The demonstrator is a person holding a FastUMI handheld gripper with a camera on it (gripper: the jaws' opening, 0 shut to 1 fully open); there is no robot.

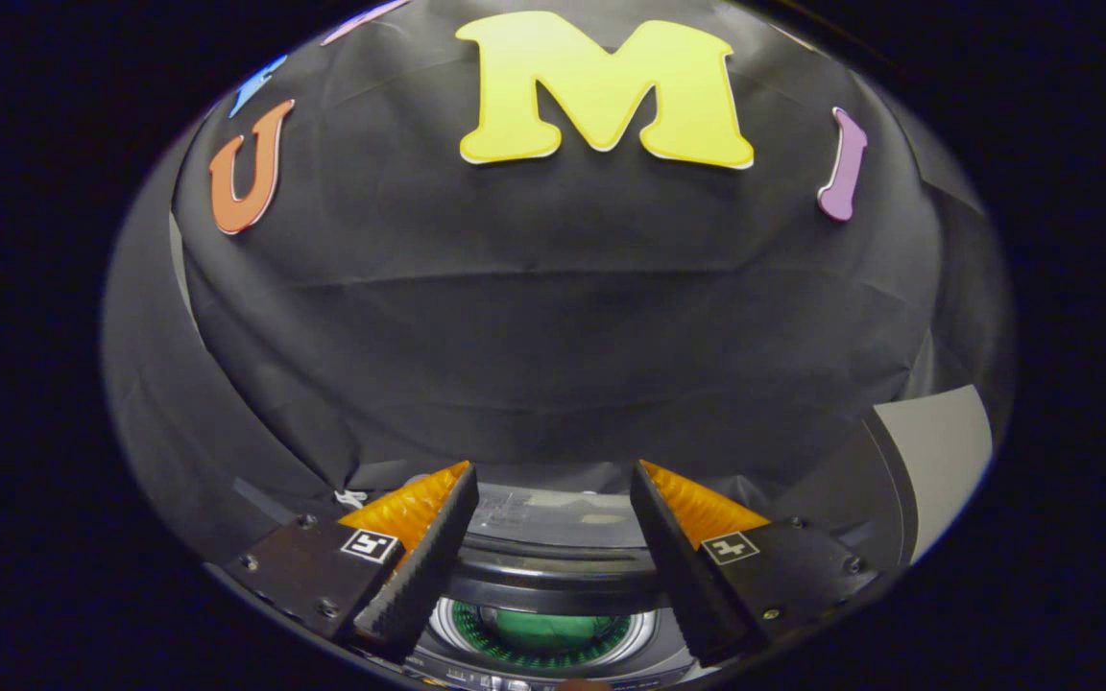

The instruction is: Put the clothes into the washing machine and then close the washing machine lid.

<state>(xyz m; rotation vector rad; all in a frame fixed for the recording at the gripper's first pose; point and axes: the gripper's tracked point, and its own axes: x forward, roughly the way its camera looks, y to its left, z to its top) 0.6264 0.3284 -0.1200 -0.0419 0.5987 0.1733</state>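
My gripper [553, 475] hangs above the washing machine [553, 662] with its two fingers spread wide and nothing between them. Between and below the fingers I see the machine's round drum opening with a green garment [539, 631] lying inside it. The machine's dark lid [553, 566] stands raised at the back of the opening, just beyond the fingers. The fingers touch neither the lid nor the garment.
The black cloth wall of the booth rises close behind the machine. A pale grey panel [937, 451] stands to the right of the right finger. A small white cord [351, 498] shows by the left finger's tip.
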